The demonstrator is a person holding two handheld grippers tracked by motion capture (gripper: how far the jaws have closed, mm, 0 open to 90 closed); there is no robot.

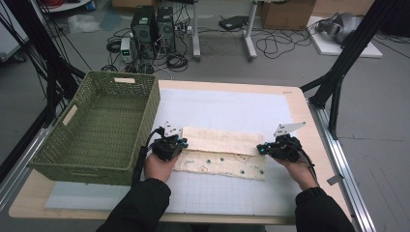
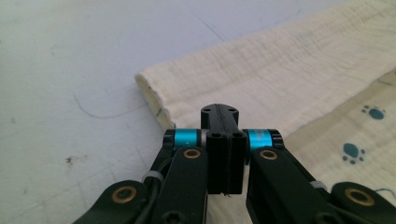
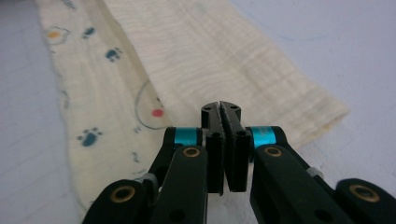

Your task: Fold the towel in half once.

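The cream muslin cloth with small paw and animal prints (image 1: 220, 154) lies mid-table on the white gridded mat (image 1: 217, 193), long side running left to right. Its plain back is folded over the far part, so the printed strip shows along the near edge.

Your left gripper (image 1: 180, 143) sits at the cloth's left end and your right gripper (image 1: 261, 149) at its right end, each pointing inward.

The left gripper view puts the left gripper (image 2: 220, 110) tips over the folded layer near its corner, jaws clenched together. Whether fabric is caught between them can't be told. The right gripper view shows the right gripper (image 3: 221, 108) clenched too, with a thin slit between the pads and the tips over the folded layer beside a red dot print (image 3: 157, 113). Pinch on fabric again unclear.

The gripper views give the weave and the rolled fold edge (image 2: 150, 95); the high view gives the layout.

The green woven rectangular basket (image 1: 72, 159) stands at the table's left, just beside your left hand (image 1: 159, 166), with nothing inside. The floor beyond holds computer towers (image 1: 153, 26), cables and cardboard boxes (image 1: 286, 13).
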